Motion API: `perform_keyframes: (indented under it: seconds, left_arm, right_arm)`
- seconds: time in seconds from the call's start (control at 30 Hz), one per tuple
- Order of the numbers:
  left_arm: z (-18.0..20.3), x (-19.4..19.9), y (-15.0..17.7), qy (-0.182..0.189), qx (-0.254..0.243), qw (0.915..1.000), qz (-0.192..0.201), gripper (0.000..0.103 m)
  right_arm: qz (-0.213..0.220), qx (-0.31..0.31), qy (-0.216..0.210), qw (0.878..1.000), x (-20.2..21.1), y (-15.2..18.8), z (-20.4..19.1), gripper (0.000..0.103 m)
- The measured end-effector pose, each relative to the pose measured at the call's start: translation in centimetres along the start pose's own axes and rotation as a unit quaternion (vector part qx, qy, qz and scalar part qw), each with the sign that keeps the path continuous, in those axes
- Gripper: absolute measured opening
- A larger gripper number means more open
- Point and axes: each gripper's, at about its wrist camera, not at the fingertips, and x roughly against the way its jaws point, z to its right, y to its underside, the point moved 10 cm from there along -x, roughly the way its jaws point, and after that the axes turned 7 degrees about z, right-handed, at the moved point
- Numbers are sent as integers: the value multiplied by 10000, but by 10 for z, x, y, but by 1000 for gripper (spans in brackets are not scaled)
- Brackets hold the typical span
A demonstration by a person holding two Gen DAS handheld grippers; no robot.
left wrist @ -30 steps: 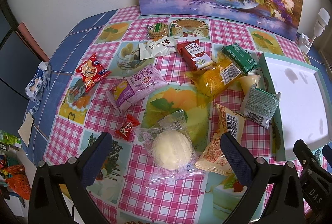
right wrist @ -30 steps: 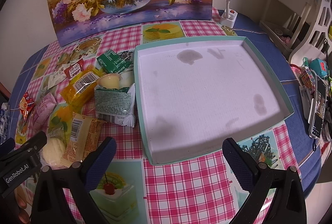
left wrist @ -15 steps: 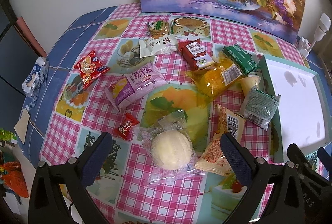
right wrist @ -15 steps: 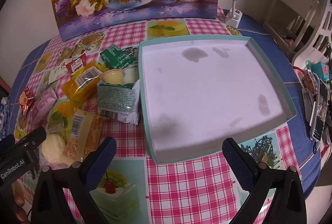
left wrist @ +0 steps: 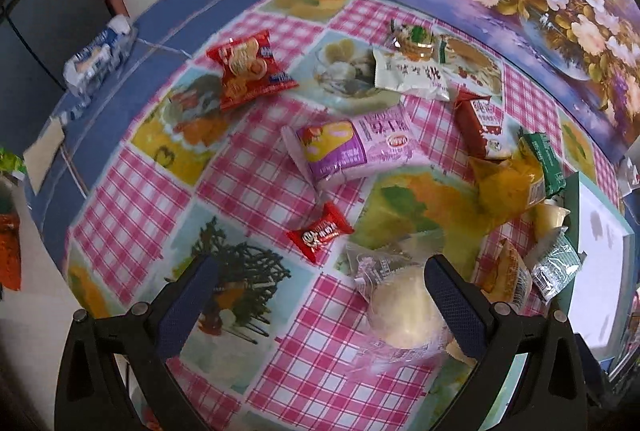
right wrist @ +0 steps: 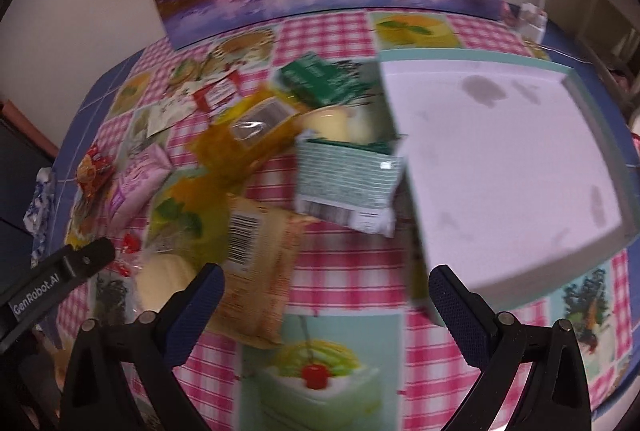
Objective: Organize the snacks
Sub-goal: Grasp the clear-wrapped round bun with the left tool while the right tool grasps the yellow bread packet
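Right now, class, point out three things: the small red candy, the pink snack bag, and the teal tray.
small red candy (left wrist: pixel 320 237), left wrist view, middle of its wrapper.
pink snack bag (left wrist: pixel 352 149), left wrist view, centre of its printed face.
teal tray (right wrist: pixel 476 57), right wrist view, far rim.

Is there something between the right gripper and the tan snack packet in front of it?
Nothing visible. The right gripper is open, and the tan packet lies right at its left finger on bare tablecloth. The tray sits off to the right.

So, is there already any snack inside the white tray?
No, in the right wrist view the tray holds only stains, and the snacks lie beside it on the tablecloth.
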Motion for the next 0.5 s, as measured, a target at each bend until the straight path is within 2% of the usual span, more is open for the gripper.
perform_keyframes:
  seconds: [0.27, 0.37, 0.5]
  left_arm:
    - [17, -16, 12, 274, -129, 9987, -400, 103]
    - [20, -19, 14, 169, -214, 9986, -452, 103]
    - [21, -27, 17, 189, -94, 9981, -583, 103]
  right_arm:
    - [-414, 12, -98, 9991, -28, 11, -16, 103]
    - [-501, -13, -58, 9987, -37, 14, -15, 103]
    - [-610, -82, -105, 9980, -46, 17, -15, 103]
